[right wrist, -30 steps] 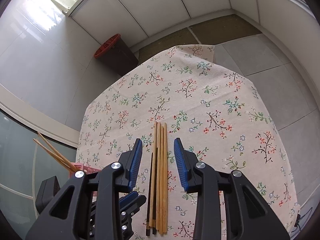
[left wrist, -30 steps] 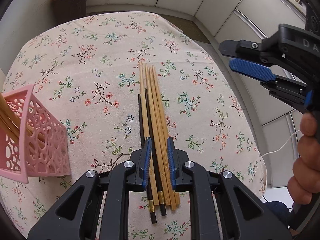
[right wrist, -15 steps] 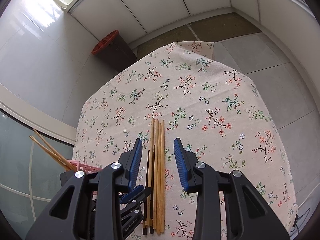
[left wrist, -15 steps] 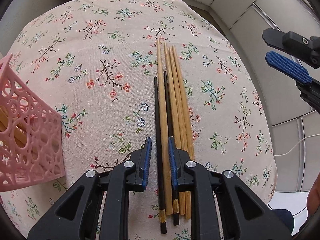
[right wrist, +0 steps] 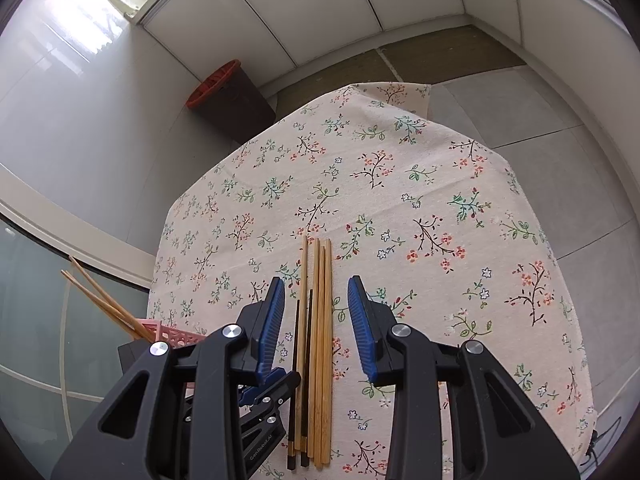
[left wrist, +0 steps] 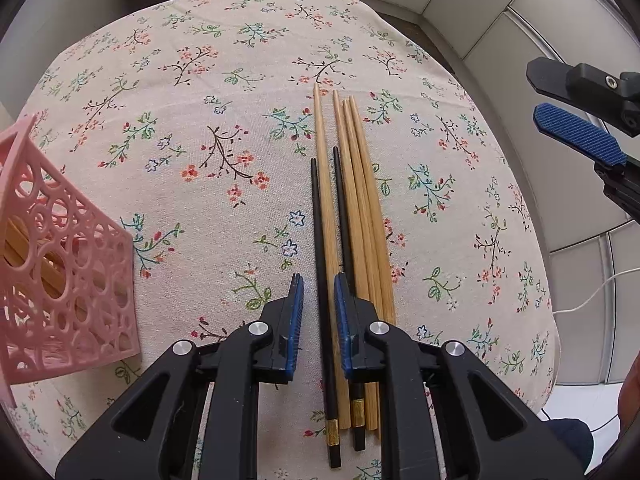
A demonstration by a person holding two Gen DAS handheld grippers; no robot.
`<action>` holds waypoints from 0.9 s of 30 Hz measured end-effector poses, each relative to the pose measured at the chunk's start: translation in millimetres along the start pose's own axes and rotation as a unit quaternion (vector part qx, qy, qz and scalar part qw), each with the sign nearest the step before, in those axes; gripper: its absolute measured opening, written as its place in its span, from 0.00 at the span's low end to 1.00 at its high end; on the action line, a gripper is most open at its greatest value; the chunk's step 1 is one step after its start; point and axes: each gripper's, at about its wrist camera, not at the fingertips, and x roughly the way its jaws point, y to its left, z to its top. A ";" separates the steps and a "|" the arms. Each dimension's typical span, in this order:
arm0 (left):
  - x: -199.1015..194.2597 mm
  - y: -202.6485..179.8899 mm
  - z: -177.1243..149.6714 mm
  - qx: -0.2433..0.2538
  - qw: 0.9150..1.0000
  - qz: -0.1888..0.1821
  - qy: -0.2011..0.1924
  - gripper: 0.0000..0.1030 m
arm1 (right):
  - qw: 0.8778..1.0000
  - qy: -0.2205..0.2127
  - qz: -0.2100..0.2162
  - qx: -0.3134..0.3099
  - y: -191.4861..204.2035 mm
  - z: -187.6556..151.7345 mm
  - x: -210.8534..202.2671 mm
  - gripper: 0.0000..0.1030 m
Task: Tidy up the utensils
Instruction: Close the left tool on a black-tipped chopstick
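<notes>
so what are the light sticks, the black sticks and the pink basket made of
Light sticks: likely bamboo or wood, matte, with fine lengthwise grain. Black sticks: smooth and dark, possibly lacquered wood or plastic, each with a gold band near the thick end; the look leaves it open. Pink basket: looks like moulded plastic, with even circular cutouts and a slight sheen.

Left wrist view low, close over chopsticks [left wrist: 352, 216], right wrist view higher — both share them
</notes>
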 end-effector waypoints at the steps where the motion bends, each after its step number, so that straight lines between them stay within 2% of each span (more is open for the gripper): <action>1: -0.6 3.0 0.2 -0.005 1.000 0.000 0.001 0.15 | 1.000 0.000 0.000 0.001 -0.7 0.0 -0.5 0.33; 6: -0.1 5.2 -1.7 -0.003 1.000 -0.003 0.005 0.13 | 1.000 0.001 0.000 -0.001 0.6 0.0 0.0 0.33; 15: 6.5 -6.8 3.8 0.032 0.999 0.026 -0.003 0.13 | 1.000 0.007 -0.006 -0.003 0.6 -1.6 3.9 0.33; 17: 8.4 -6.0 6.4 0.034 0.999 0.030 -0.012 0.06 | 1.000 0.016 -0.014 -0.008 0.9 -2.8 9.9 0.33; 20: 8.6 3.0 7.2 -0.003 1.000 -0.017 -0.013 0.04 | 0.999 0.045 -0.027 -0.012 -1.5 -6.0 26.5 0.33; 24: -18.2 -1.9 5.5 0.004 0.998 -0.021 -0.060 0.04 | 0.995 0.095 -0.020 -0.003 -8.9 -14.4 53.2 0.22; 27: -42.7 -6.9 4.1 0.007 0.995 -0.029 -0.092 0.04 | 0.993 0.118 -0.029 -0.009 -7.8 -20.1 68.4 0.19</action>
